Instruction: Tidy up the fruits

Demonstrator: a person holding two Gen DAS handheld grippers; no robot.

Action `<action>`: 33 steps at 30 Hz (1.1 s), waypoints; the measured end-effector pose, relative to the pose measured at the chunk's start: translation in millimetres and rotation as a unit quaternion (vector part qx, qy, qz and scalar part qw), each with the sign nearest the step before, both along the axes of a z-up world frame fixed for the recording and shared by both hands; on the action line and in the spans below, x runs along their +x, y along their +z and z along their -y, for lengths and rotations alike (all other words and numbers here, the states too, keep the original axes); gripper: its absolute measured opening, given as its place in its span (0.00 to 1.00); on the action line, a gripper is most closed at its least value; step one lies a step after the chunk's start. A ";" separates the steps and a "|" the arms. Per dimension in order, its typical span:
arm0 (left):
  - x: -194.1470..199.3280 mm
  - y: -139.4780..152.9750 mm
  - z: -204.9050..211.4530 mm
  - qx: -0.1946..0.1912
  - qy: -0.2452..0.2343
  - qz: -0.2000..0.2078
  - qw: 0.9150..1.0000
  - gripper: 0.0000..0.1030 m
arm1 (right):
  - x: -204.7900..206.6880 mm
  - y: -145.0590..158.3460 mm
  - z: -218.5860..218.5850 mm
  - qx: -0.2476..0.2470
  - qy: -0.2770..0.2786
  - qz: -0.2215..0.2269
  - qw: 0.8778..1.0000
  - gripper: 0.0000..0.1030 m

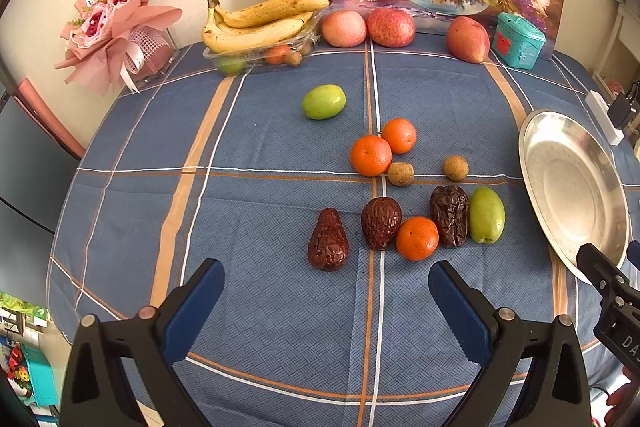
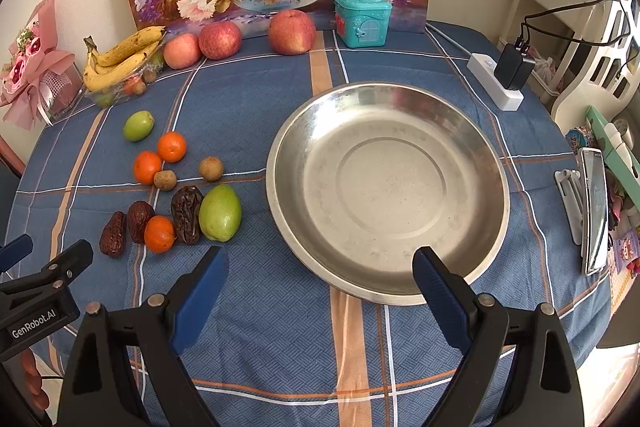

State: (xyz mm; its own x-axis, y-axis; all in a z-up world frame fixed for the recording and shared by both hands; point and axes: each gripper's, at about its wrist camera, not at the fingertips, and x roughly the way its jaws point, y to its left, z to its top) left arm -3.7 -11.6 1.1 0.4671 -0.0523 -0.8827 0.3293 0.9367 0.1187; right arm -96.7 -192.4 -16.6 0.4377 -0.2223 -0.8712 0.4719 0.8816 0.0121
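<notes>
1. the left gripper (image 1: 326, 291) hangs over the blue plaid tablecloth (image 1: 260, 147), fingers spread wide, holding nothing.
2. the right gripper (image 2: 320, 283) is likewise wide apart and empty, its fingertips at the near rim of the steel dish (image 2: 472, 131).
3. left of the steel dish lie the loose fruits: a green fruit (image 2: 220, 213) nearest it, three wrinkled dates (image 2: 187, 209), three oranges (image 2: 159, 233), two small brown fruits (image 2: 211, 169).
4. a second green fruit (image 2: 138, 125) sits farther from the dish, toward the bananas (image 2: 120, 61).
</notes>
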 end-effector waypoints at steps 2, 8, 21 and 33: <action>-0.3 0.0 0.0 0.000 0.000 0.000 1.000 1.00 | 0.1 -0.1 -0.1 0.000 0.000 0.000 1.000 0.91; -0.4 -0.1 -0.4 0.000 0.000 0.000 1.000 1.00 | 0.3 -0.1 0.0 0.001 0.000 0.000 1.000 0.91; -0.3 -0.1 -1.0 0.000 -0.001 0.001 1.000 1.00 | 0.5 0.1 -0.2 0.002 0.000 -0.001 1.000 0.91; 0.6 -1.5 -5.5 -0.005 0.001 -0.005 1.000 1.00 | -0.3 -0.1 0.2 0.006 -0.002 0.001 1.000 0.91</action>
